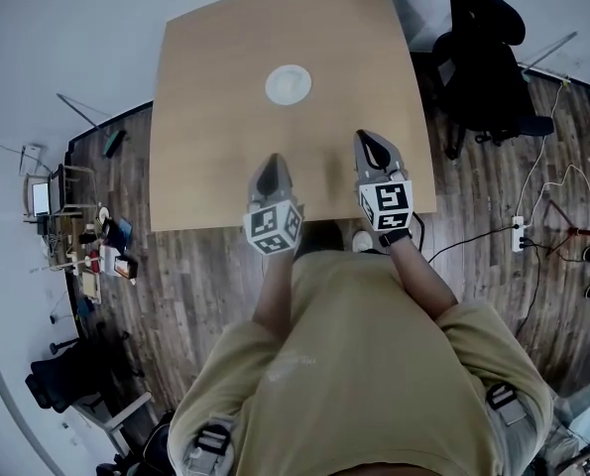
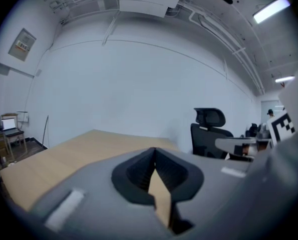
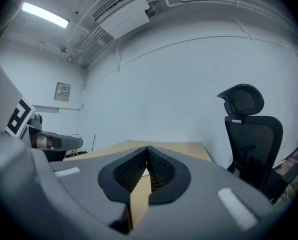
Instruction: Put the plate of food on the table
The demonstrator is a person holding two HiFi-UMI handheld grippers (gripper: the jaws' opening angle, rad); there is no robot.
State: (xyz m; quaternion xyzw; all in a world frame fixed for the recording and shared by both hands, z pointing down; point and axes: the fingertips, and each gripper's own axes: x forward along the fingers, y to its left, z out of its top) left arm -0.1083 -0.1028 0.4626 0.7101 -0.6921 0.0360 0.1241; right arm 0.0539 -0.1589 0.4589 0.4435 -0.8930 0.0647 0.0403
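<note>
A white plate (image 1: 289, 84) lies on the light wooden table (image 1: 215, 97), toward its far middle. What is on the plate is too small to tell. Both grippers hover over the table's near edge, pointing away from the person. The left gripper (image 1: 272, 165) is shut, its jaws meeting at the tips with nothing between them (image 2: 154, 151). To its right, the right gripper (image 1: 371, 140) is also shut and empty (image 3: 146, 149). Neither one touches the plate, which is well ahead of them.
A black office chair (image 1: 483, 58) stands at the table's far right corner, also seen in the right gripper view (image 3: 251, 134). Cables and a power strip (image 1: 518, 234) lie on the wood floor at right. A small cluttered stand (image 1: 96, 251) sits on the floor at left.
</note>
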